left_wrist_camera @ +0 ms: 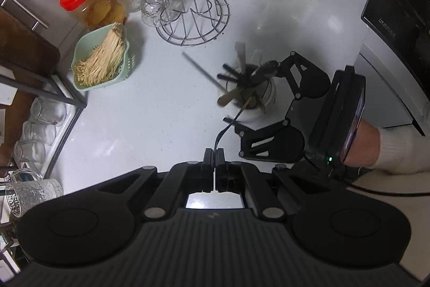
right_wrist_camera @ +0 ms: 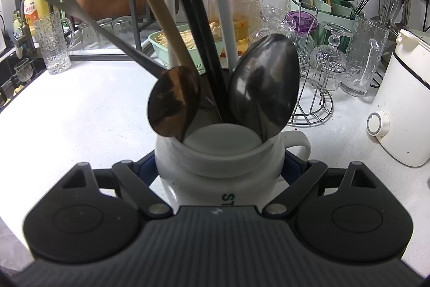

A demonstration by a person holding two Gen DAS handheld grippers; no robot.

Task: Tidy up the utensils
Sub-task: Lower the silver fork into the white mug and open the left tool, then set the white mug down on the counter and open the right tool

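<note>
Closed at 6 o'clock: left gripper (left_wrist_camera: 214, 160), pinching thin dark metal spoon handle (left_wrist_camera: 225, 129), bowl dipped into white ceramic mug (right_wrist_camera: 219, 160) at 2 o'clock. Straddling that mug's sides: right gripper (right_wrist_camera: 219, 174), apparently clamping it, pads hidden. Likely heavy, slick, breakable; best held low on the body. Spoon stiff, light, slippery; best gripped mid-handle. Crowding the mouth: large steel spoon (right_wrist_camera: 264, 88), wooden spoon (right_wrist_camera: 174, 100), black chopsticks (right_wrist_camera: 199, 26). Beyond, at 12 o'clock: wire glass rack (left_wrist_camera: 192, 18), fragile.
</note>
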